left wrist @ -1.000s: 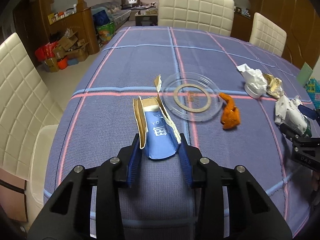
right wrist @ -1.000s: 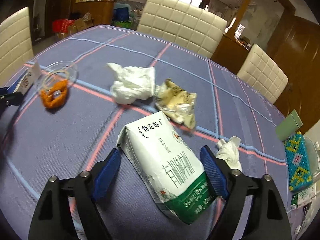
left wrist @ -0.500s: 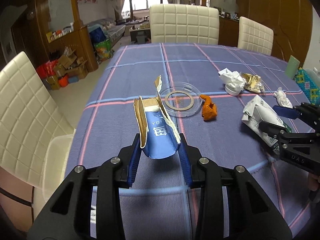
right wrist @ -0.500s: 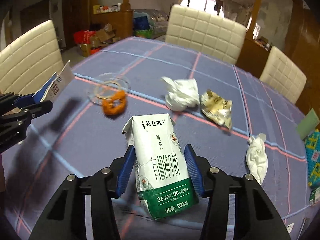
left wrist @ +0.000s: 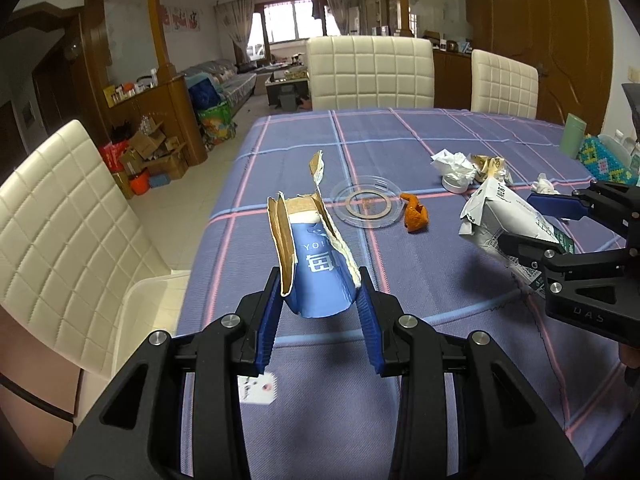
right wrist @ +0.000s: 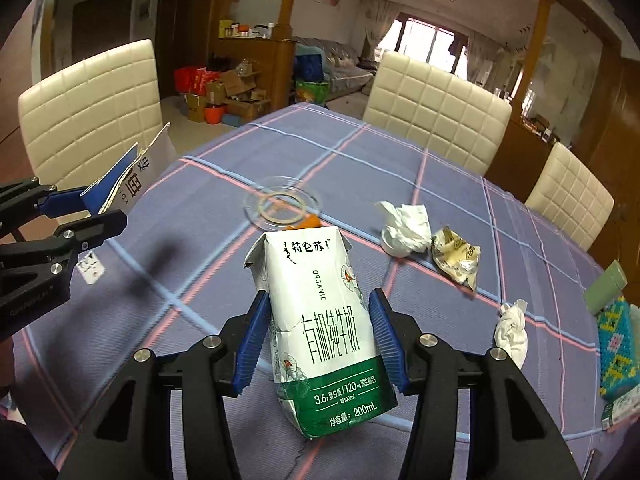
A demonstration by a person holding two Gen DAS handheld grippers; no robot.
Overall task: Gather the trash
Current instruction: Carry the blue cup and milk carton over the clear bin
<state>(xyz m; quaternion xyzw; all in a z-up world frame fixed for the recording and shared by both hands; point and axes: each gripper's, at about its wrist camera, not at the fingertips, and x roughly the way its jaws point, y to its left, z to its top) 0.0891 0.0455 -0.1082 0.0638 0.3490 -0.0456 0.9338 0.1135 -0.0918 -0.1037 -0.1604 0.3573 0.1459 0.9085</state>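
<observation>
Torn blue cardboard carton [left wrist: 316, 276] is sitting clamped in the left gripper [left wrist: 319, 316], the right gripper [right wrist: 318, 338] is squeezing the white milk carton [right wrist: 320, 320]; either crumpled pack risks slipping.

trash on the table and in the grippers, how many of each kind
Cartons: 2, blue carton in the left gripper, white milk carton in the right gripper
Crumpled tissues: 2
Gold wrapper: 1
Orange peel: 1
Clear plastic lid: 1
Total: 7
</observation>
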